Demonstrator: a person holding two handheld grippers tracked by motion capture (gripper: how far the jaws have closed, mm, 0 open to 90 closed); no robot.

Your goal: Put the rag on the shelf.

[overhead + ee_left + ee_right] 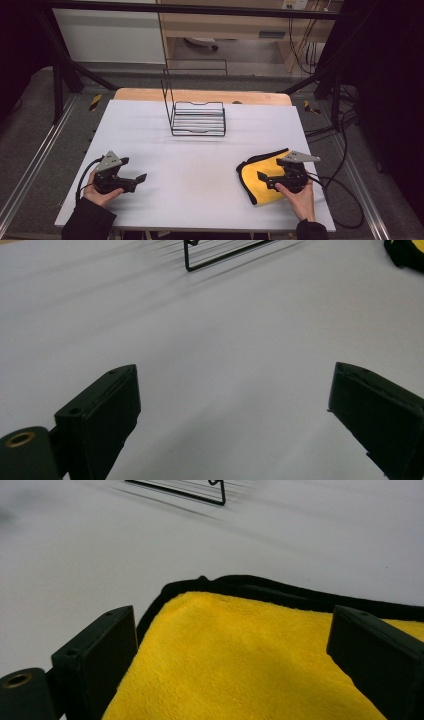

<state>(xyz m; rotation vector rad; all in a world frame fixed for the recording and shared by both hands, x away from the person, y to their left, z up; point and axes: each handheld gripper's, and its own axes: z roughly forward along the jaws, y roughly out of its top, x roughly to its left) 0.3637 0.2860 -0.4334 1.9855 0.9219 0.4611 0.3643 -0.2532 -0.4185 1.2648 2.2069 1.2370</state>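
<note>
White-topped table carries black wire rack near far edge, centre. Yellow fleece cloth with black trim lies at near right. Right gripper over cloth — jaws wide apart, holding nothing. Left gripper at near left above bare table — jaws wide, empty.

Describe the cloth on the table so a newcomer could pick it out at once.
Start at the white table and go to its near right corner, away from the black wire rack at the far middle. There, under the open right tool, lies the folded cloth. It is bright yellow with a black edge, the only coloured and the only soft thing on the table.
</note>
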